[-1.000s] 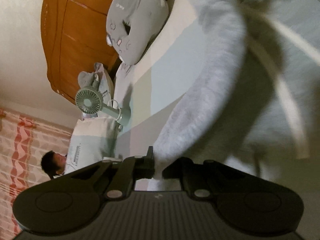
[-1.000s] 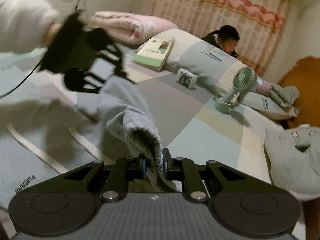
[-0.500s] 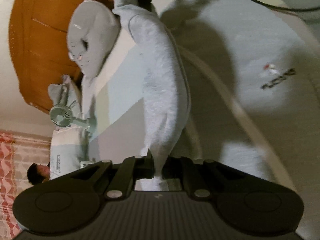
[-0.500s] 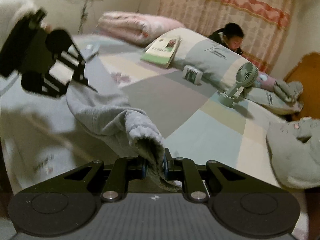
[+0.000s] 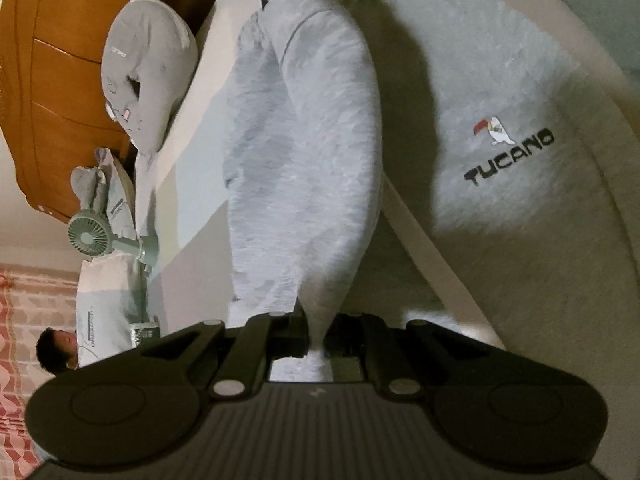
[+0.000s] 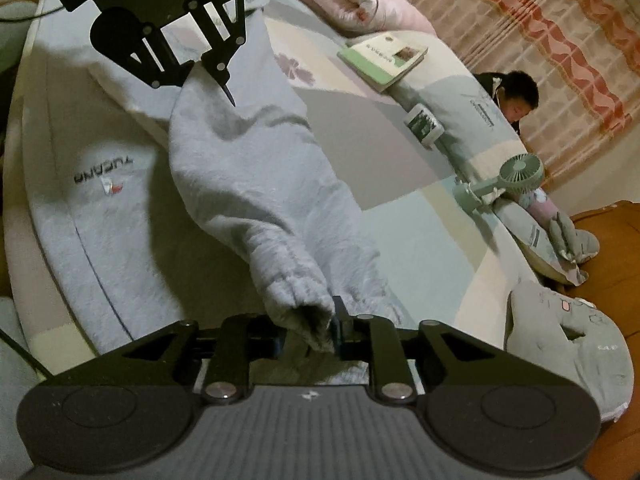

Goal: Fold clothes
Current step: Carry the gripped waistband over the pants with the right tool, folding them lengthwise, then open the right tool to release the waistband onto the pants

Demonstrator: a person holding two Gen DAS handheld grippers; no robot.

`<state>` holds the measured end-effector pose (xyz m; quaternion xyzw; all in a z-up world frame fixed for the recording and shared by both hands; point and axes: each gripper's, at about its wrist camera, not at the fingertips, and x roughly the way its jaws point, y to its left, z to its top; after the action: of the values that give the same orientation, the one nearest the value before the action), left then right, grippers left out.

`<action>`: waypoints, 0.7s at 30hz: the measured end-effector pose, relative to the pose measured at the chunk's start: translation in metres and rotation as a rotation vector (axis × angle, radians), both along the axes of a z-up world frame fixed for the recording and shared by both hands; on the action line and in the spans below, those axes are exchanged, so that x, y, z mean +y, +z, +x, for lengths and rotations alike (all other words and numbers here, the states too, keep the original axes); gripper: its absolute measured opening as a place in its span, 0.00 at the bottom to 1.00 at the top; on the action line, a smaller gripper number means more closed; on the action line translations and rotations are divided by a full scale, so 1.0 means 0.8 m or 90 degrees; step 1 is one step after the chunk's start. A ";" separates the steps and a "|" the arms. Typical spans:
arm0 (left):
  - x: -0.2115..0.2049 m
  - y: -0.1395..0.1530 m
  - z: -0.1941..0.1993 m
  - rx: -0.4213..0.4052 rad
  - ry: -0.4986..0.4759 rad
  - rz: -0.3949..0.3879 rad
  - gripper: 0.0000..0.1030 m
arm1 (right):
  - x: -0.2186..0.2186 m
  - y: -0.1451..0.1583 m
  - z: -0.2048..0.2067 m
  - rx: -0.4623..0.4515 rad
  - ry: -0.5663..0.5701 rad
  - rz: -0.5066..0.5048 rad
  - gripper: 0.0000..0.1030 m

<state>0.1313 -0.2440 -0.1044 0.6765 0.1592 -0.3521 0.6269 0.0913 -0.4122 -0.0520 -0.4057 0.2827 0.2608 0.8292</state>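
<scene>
Sweatshirt [image 5: 520, 92]: lying spread on the bed [image 6: 400, 152], filling the right half of the left wrist view and the left side of the right wrist view, logo facing up.

Sleeve [image 6: 248, 184]: hanging lifted between both claws, running from upper left to bottom centre of the right wrist view, sagging in the middle above the sweatshirt body.

Fold stage: looking like a sleeve being carried across the body; not settling from this moment alone how much folding is finished.

Risk, slipping: holding thick fleece by thin pinches at each end; tugging the ends apart could be pulling the cloth out of either grip.

Risk, dragging: lifting the sleeve too far could be pulling the flat body along, wrinkling or shifting it across the bed.

Risk, bunching: letting the sagging middle drop unevenly could be leaving a twisted, lumpy sleeve instead of a flat fold.

Risk, clutter: swinging toward the right of the right wrist view could be brushing the fan [image 6: 516, 176] or the grey cushion [image 6: 568, 344], though both are sitting well apart for now.

Left claw [image 5: 316, 340]: nearly closed, pinching a narrow fold of the sleeve at bottom centre of its own view; also showing at upper left of the right wrist view.

Right claw [image 6: 308, 330]: closed to a narrow gap, gripping the cuff end, cloth bulging out above the fingers.
</scene>
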 end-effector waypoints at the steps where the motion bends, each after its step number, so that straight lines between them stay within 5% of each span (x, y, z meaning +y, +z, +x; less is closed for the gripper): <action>1: 0.000 -0.002 0.001 0.002 0.003 -0.004 0.04 | 0.000 -0.001 -0.003 0.004 -0.004 -0.008 0.30; 11: 0.002 -0.007 0.005 0.016 0.024 -0.046 0.04 | 0.011 0.010 -0.058 0.017 -0.027 -0.108 0.42; 16: 0.004 -0.005 0.006 0.024 0.031 -0.065 0.04 | 0.058 0.037 -0.063 -0.005 -0.012 -0.061 0.55; 21: 0.007 0.004 0.008 0.029 0.035 -0.087 0.04 | 0.131 0.018 -0.040 -0.014 0.005 -0.051 0.55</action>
<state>0.1375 -0.2382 -0.1011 0.6192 0.1675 -0.3598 0.6775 0.0594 -0.3072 -0.0378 -0.4422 0.2823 0.2483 0.8143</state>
